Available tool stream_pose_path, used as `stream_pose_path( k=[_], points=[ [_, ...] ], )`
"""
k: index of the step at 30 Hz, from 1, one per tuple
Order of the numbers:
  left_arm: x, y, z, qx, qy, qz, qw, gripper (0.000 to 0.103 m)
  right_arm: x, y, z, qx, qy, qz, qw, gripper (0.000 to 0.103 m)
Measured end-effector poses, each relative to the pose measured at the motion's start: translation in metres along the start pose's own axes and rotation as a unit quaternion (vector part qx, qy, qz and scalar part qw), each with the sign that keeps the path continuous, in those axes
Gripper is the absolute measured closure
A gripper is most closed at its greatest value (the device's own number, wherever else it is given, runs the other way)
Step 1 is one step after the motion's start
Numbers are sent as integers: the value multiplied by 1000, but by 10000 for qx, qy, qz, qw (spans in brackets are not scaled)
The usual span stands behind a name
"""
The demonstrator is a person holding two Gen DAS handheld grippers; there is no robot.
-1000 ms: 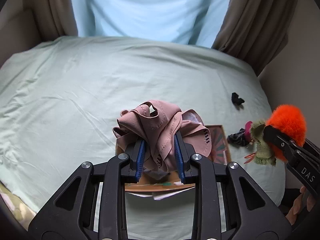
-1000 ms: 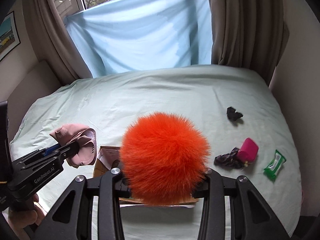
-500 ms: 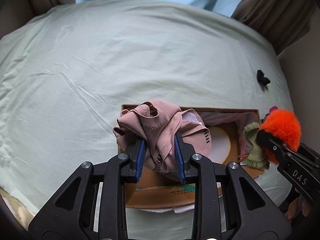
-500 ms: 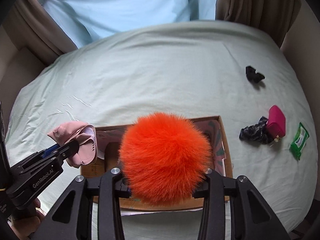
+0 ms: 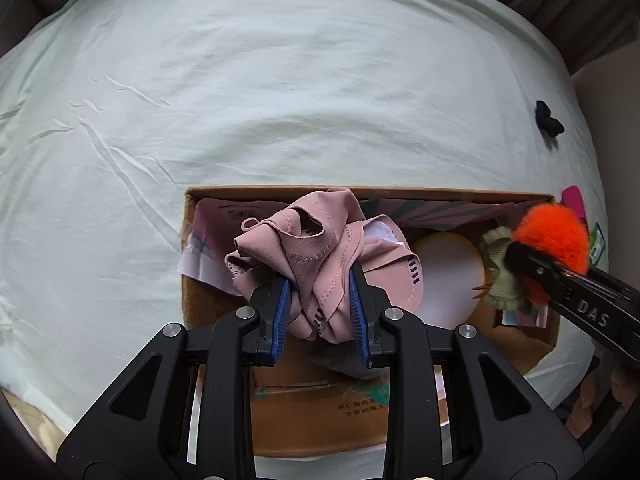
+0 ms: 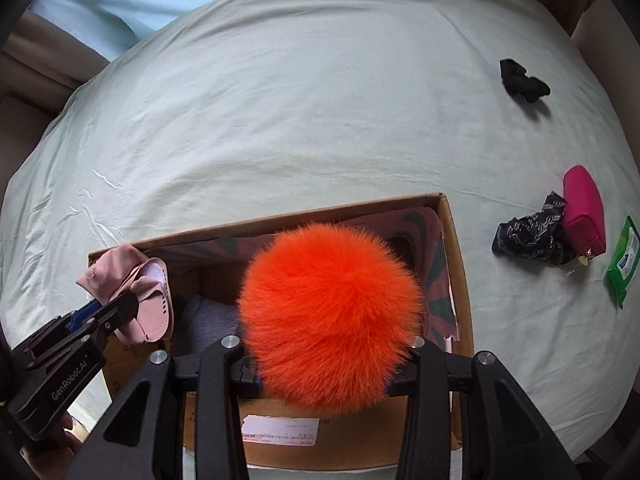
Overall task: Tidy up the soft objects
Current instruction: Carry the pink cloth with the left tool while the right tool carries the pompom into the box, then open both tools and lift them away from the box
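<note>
My left gripper [image 5: 319, 304] is shut on a crumpled pink garment [image 5: 316, 248] and holds it over the left part of an open cardboard box [image 5: 320, 412]. The garment and left gripper also show in the right wrist view [image 6: 136, 296]. My right gripper [image 6: 320, 376] is shut on an orange fluffy toy [image 6: 330, 312] with a green fabric part [image 5: 500, 268], held over the right part of the box [image 6: 460, 264]. The toy hides the right fingertips. Inside the box lie a white round pad [image 5: 444, 276] and grey cloth [image 6: 208, 320].
The box sits on a pale green bed sheet [image 6: 300, 112]. To its right on the sheet lie a black scrunchie [image 6: 522, 80], a dark patterned cloth [image 6: 532, 236], a magenta pouch [image 6: 584, 208] and a green wipes pack [image 6: 624, 256]. Curtains hang behind the bed.
Both grippers have tilted down and moved forward over the box with their loads. The box interior, hidden a second ago, is in full view. Both grips are unchanged.
</note>
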State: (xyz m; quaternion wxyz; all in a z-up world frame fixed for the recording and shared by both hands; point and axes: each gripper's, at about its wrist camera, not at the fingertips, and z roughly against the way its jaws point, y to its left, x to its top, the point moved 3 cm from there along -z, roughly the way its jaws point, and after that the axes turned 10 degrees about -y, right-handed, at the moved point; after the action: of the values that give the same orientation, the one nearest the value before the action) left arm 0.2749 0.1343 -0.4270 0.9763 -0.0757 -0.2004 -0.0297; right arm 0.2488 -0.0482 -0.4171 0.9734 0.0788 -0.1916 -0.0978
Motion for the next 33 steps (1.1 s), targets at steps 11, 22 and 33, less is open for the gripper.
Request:
stream_pose_path(
  k=[11,22,33],
  points=[
    [-8,-10,23,-41,-139,-611,9980,0,6,-3,7,151,-224,-9,9996,0],
    [-11,-2,53,-27,-370,-451,9983,0,0,0,29,289,-421,-34,9987,0],
    [-21,0,108,140,-785,-493,9956,0,-9,7,81,241,-778,117,9966,0]
  ],
)
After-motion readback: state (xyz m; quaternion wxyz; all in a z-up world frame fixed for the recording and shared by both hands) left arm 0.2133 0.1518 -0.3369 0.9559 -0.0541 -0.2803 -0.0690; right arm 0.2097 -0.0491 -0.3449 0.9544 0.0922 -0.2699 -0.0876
